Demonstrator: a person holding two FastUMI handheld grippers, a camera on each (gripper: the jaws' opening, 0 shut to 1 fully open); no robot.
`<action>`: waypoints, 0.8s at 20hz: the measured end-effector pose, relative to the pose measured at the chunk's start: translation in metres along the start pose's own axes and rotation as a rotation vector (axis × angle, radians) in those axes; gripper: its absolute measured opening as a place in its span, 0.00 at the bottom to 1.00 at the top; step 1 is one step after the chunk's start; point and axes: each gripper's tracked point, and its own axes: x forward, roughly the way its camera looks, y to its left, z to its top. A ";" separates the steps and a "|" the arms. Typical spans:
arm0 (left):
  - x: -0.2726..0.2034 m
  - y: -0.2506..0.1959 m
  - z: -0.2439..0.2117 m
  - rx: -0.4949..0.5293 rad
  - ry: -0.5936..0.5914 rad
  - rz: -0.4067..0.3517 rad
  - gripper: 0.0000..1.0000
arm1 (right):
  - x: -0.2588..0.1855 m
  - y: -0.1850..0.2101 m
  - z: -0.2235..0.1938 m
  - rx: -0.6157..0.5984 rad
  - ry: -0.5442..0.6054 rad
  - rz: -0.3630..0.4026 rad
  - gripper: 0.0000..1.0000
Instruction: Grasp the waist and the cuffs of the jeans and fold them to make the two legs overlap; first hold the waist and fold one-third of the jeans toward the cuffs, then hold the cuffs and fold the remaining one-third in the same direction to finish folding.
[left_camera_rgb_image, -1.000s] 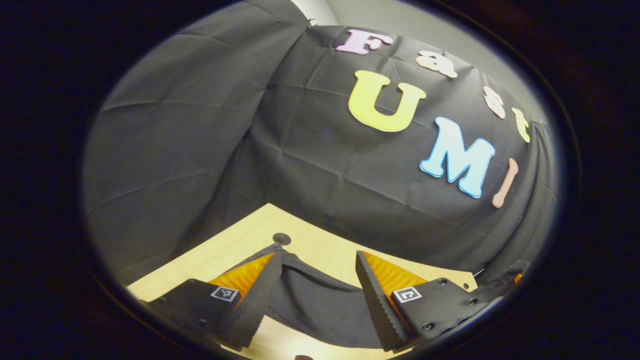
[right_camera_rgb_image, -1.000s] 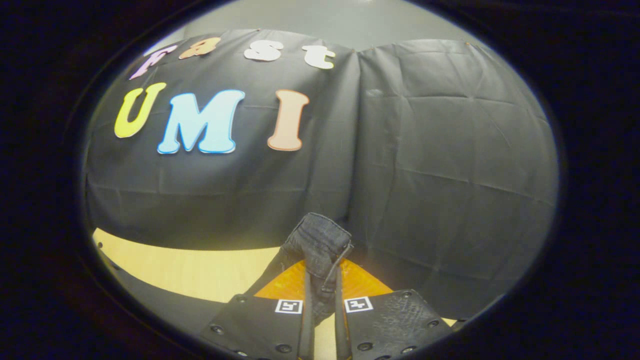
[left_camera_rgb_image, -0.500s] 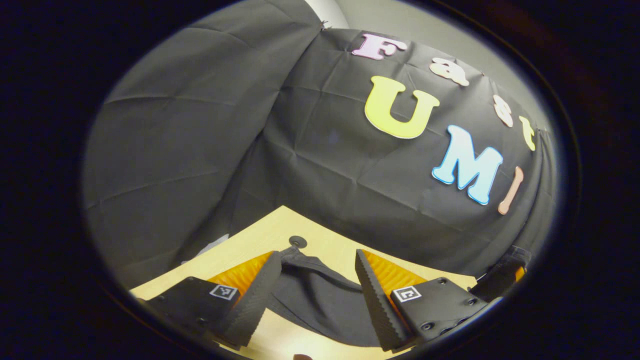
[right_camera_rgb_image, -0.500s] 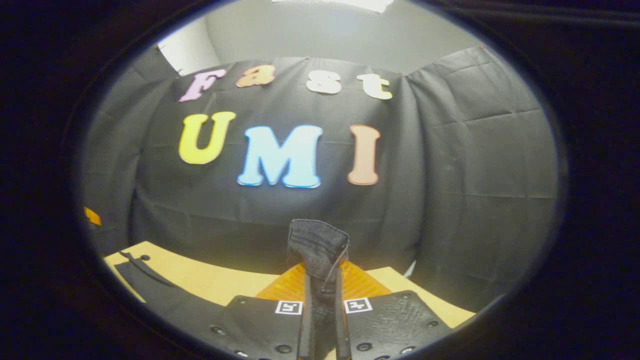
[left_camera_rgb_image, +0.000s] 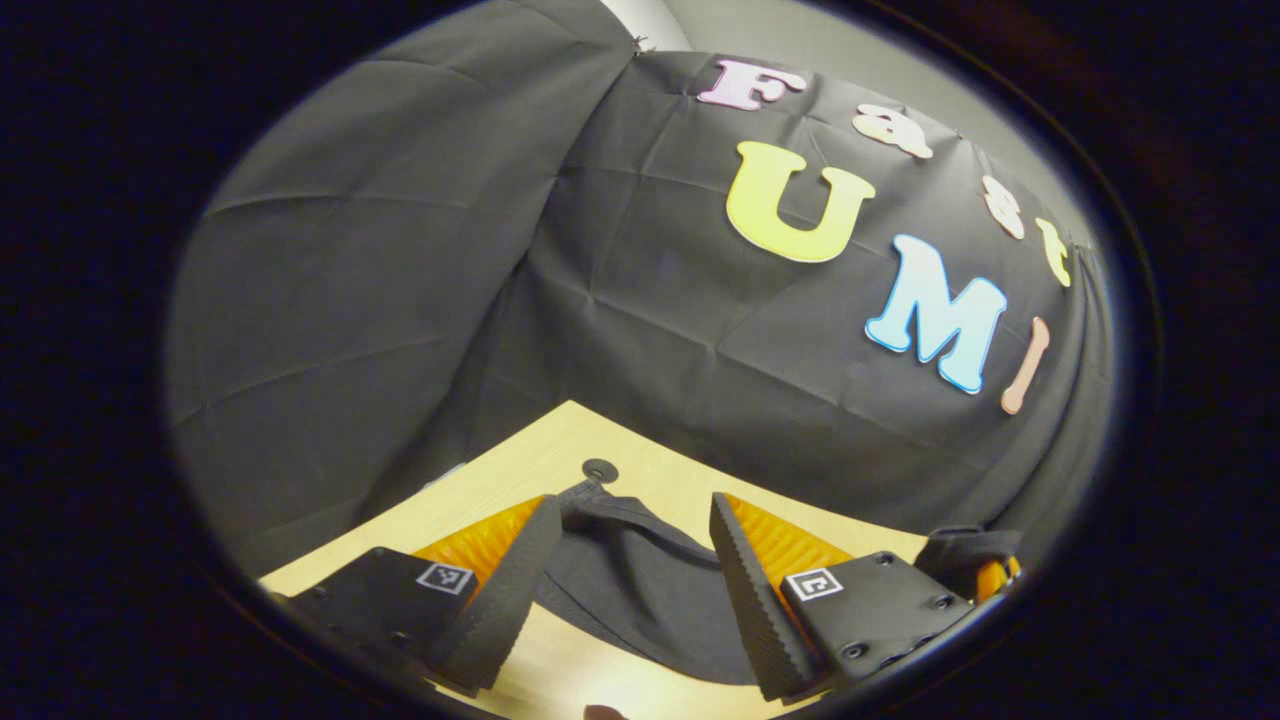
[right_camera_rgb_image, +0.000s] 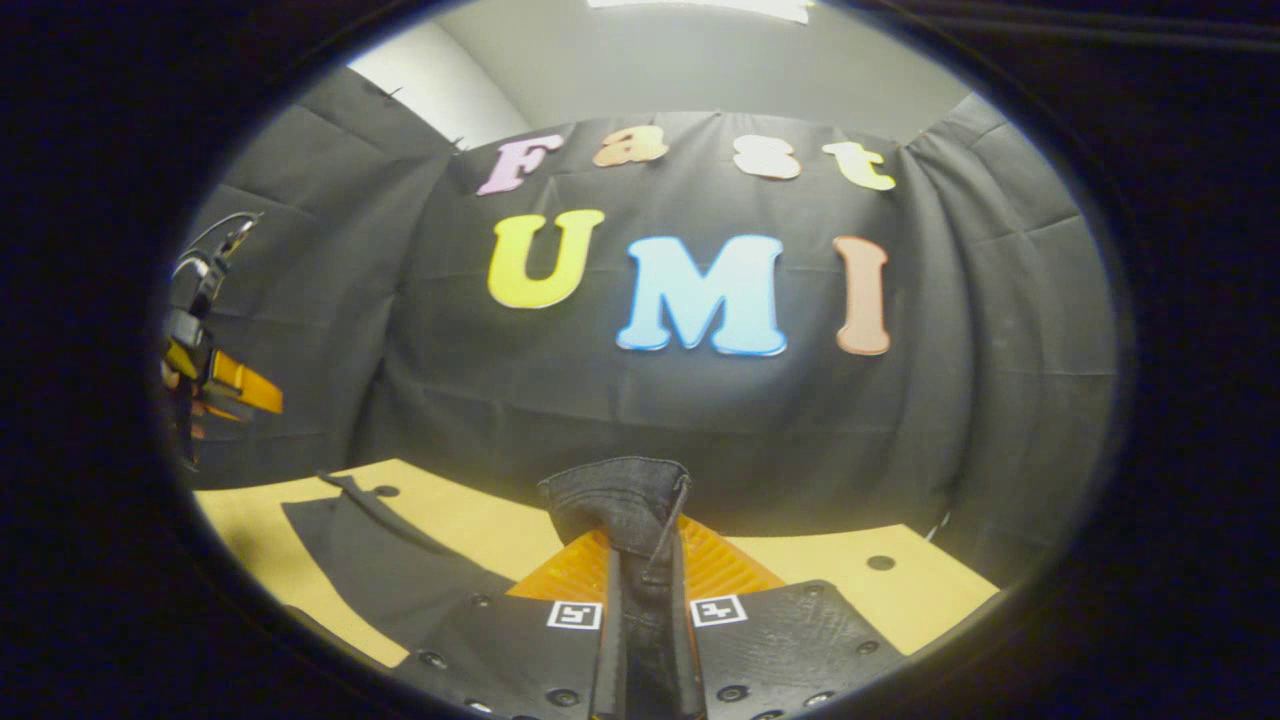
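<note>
**One gripper pinches the jeans, the other hangs wide over them**

In the right gripper view, the right gripper (right_camera_rgb_image: 642, 610) has its two fingers pressed tight together on a bunched bit of the jeans (right_camera_rgb_image: 625, 500). The dark denim pokes up out of the fingers in a small lump, with a loose thread hanging down one side. I cannot tell if this bit is the waist or a cuff, because the fingers hide the rest of it.

Behind and to the left of that lump, more of the jeans lies flat on the light wooden table (right_camera_rgb_image: 900, 600). Its near end is hidden behind the black gripper body. Far left of the lump, up in the air, sits the left gripper, small and partly cut off by the picture edge.

In the left gripper view, the left gripper (left_camera_rgb_image: 630, 590) has its fingers wide apart, with nothing between them. The jeans (left_camera_rgb_image: 640, 590) lie on the table (left_camera_rgb_image: 640, 470) behind the gap, and a thin dark strip runs along the top edge of the cloth. A small round hole (left_camera_rgb_image: 599, 469) in the table sits just past the jeans. At the right of the jeans, the right gripper peeks in, holding dark cloth, mostly cut off.
</note>
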 end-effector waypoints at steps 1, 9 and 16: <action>0.000 -0.001 -0.003 0.000 0.000 0.005 0.98 | 0.002 0.011 -0.013 -0.010 0.014 0.032 0.17; -0.016 0.008 -0.028 0.010 0.024 0.069 0.98 | 0.005 0.075 -0.093 0.004 0.162 0.252 0.25; -0.016 0.001 -0.055 -0.034 0.069 0.079 0.98 | -0.019 0.095 -0.110 -0.035 0.201 0.391 0.53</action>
